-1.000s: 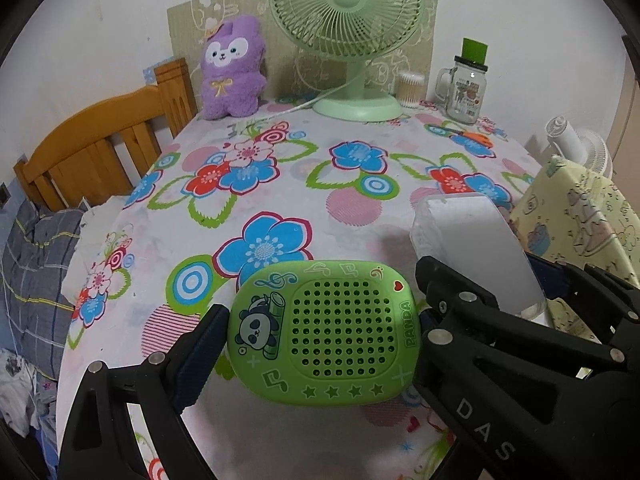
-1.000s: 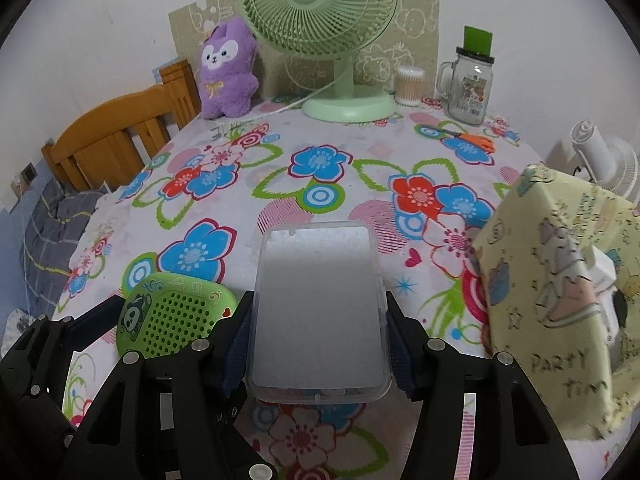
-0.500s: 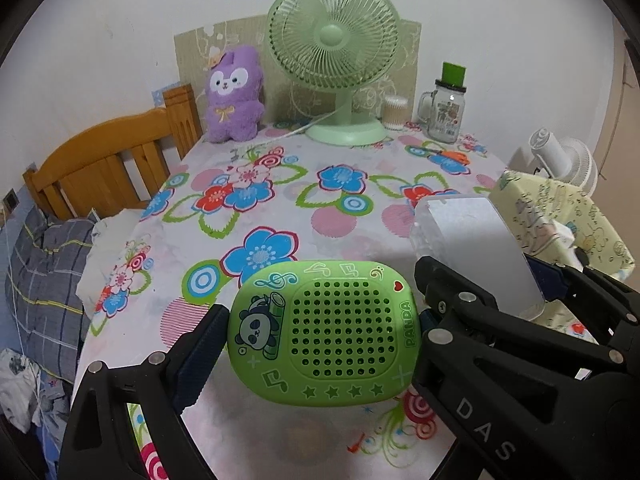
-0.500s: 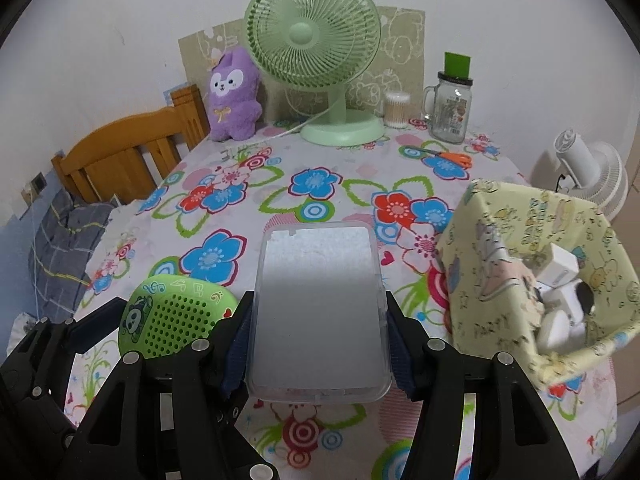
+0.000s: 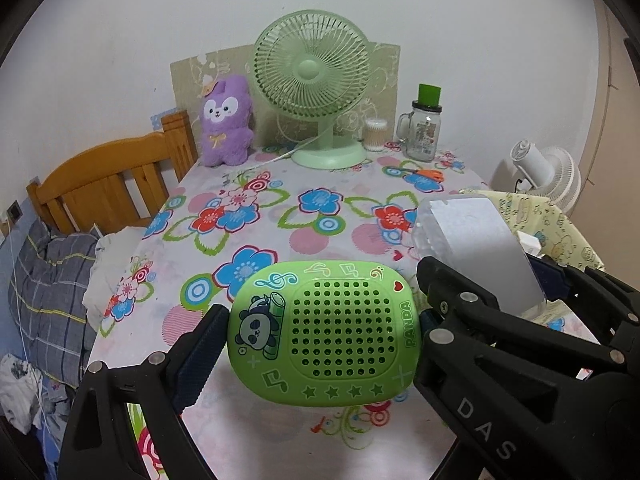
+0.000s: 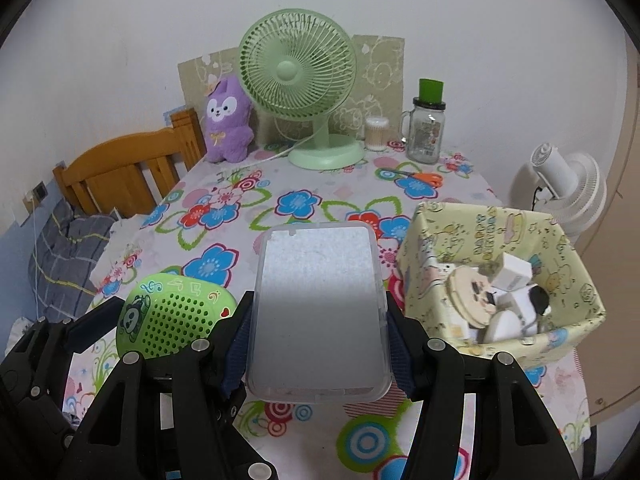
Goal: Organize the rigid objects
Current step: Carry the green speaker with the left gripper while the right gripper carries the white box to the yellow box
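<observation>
My left gripper (image 5: pixel 320 332) is shut on a green panda box (image 5: pixel 324 332) with a perforated face and holds it above the flowered table (image 5: pixel 280 208). My right gripper (image 6: pixel 318 320) is shut on a translucent grey plastic case (image 6: pixel 318 300), also held above the table. The green box shows in the right wrist view (image 6: pixel 176 320) to the left of the case; the case shows in the left wrist view (image 5: pixel 476 248) to the right. A yellow fabric basket (image 6: pixel 452 232) holding several small items stands to the right of the case.
At the back stand a green desk fan (image 6: pixel 298 72), a purple plush (image 6: pixel 226 120), a cotton swab jar (image 6: pixel 376 132) and a glass mug jar (image 6: pixel 428 128). Orange scissors (image 6: pixel 428 178) lie near them. A wooden bed frame (image 6: pixel 128 172) is left, a white fan (image 6: pixel 560 188) right.
Both grippers have risen and pulled back from the table with their objects still held. More of the table and the inside of the yellow basket have come into view.
</observation>
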{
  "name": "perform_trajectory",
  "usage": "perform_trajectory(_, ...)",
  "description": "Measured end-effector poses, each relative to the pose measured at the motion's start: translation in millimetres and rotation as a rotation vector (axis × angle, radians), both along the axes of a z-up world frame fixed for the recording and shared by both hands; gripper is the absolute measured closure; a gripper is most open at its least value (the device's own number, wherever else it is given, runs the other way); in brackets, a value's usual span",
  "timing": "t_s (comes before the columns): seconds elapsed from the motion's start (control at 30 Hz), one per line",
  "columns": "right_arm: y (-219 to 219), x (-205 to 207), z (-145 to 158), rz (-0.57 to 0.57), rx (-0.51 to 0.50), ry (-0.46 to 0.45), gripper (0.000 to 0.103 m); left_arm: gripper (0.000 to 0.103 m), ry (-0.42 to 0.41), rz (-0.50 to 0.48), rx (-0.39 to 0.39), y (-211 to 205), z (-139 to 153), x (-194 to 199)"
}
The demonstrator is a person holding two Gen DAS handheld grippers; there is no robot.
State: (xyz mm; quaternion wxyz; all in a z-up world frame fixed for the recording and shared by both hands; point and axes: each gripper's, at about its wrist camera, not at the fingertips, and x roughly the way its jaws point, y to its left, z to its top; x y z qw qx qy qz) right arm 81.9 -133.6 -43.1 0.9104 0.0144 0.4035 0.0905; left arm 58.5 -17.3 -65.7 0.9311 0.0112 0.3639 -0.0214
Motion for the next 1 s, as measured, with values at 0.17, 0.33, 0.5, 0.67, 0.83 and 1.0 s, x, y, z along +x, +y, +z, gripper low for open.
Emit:
perform_trajectory(0.17,-15,-4,8,-0.009,-0.014,-0.017,0.041,0.008,-0.017,-0.012,-0.007,-16,7,-4)
perform_trajectory(0.33,-35,-6,13,-0.038,-0.023,-0.032,0.041,0.008,-0.031,-0.040,-0.006,-34,11,-3)
perform_trajectory(0.5,-56,-6,17,-0.077,-0.043,-0.044,0.041,0.008,-0.043,-0.075,-0.019,-56,15,1)
perform_trajectory(0.67,-76,-3,17,-0.111,-0.051,-0.047,0.041,0.008,-0.046,-0.116,-0.018,-77,17,6)
perform_trajectory(0.83,-92,2,16,-0.136,-0.053,-0.044,0.041,0.008,-0.043,-0.143,-0.016,-94,16,14)
perform_trajectory(1.0,-104,9,12,-0.153,-0.055,-0.038,0.041,0.008,-0.036,-0.159,-0.016,-108,14,22)
